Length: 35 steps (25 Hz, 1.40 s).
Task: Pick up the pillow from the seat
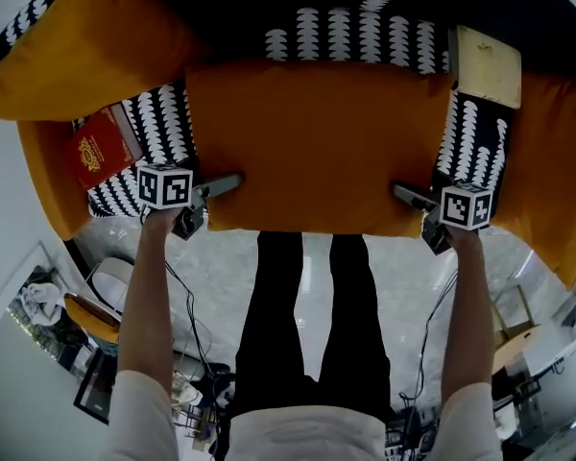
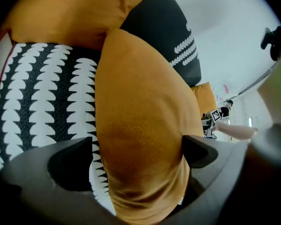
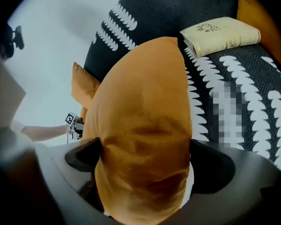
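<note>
Left gripper (image 2: 136,144) and right gripper (image 3: 145,146) stand released, pillow (image 1: 317,142) ends between their jaws, perhaps brushing; clench both evenly, then lift level.

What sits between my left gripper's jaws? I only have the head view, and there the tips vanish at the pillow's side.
Observer: The left gripper view shows the orange pillow between the left gripper's jaws, reaching well past the tips.
Operator: Clamped?
Observer: Not that I can see. A strip of the patterned seat shows between the pillow and the jaw at that view's left.
Operator: And the right side?
Observer: In the right gripper view the pillow fills the right gripper's wide gap and touches both jaws. They look open rather than pinching it.
</note>
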Tool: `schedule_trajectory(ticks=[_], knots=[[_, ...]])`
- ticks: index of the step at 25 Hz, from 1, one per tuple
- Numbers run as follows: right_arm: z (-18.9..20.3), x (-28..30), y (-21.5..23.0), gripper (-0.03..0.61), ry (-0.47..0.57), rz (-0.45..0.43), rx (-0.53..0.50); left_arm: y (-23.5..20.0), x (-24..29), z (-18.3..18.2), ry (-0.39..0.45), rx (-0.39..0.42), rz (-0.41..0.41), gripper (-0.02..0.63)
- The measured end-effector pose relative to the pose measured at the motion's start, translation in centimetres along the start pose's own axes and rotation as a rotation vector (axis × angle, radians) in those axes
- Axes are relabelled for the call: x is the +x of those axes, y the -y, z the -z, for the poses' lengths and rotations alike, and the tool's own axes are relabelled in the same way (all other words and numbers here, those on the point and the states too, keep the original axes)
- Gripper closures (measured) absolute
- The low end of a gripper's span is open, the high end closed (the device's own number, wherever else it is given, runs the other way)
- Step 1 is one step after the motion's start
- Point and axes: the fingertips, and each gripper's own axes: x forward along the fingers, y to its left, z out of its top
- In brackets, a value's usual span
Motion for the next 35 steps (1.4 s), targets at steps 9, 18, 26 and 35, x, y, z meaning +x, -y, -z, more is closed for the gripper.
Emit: schedule_trajectory(ticks=[9, 18, 26, 35], knots=[[0.3, 0.9, -0.7, 0.048, -0.035, -0.143, -0.009, 1.0, 1.9, 0.6, 0.003, -0.028, 0.182, 0.021], [-0.6, 0.9, -2.0, 0.049, -0.004, -0.203, 0.014, 1.5, 1.4, 0.0, 0.041, -0.050, 0.247, 0.023], [-0.4, 1.0, -2.6, 0.053, -0.014, -0.200, 0.057, 1.9, 1.1, -0.5, 0.064, -0.116, 0.249, 0.055], [-1.2, -1.2, -3.7, 0.182, 0.035, -0.192, 0.035, 4.7, 0.2, -0.9, 0.087, -0.088, 0.206, 0.182]])
